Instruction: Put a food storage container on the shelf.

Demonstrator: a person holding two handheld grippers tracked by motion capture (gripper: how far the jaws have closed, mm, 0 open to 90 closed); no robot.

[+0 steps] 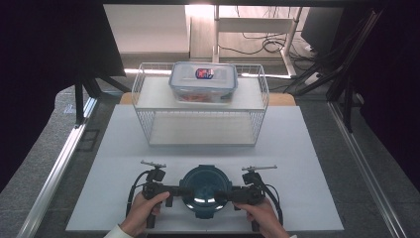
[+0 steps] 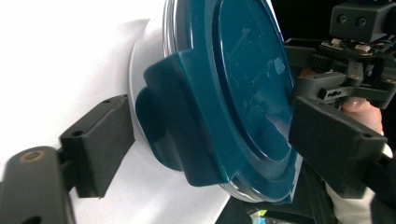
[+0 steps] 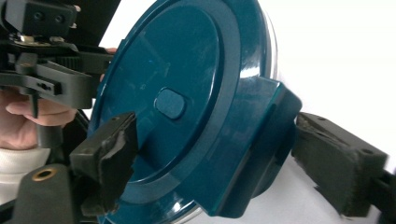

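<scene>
White board covers the counter (image 1: 297, 148), with a dark room and cabling observed beyond. At the far side a wire rack (image 1: 200, 106) is noted, carrying a clear lidded box (image 1: 204, 82) on its upper shelf.

At the near edge, the left gripper (image 1: 174, 190) is held level, its jaws apart and set around the left latch tab of a round container with a teal lid (image 1: 205, 191); in the left gripper view a gap is seen at the outer jaw, so firm contact cannot be confirmed. The container rests flat on the counter between both grippers, lid upward; being round, no long axis is identified, though its latch tabs lie left to right. The right gripper (image 1: 223, 196) is placed likewise, jaws apart around the right tab.

Risks are judged as follows: uneven closing could push the container sideways; a grip on tabs alone could release the latches, or allow the lid to tilt and the contents to spill on lifting.
</scene>
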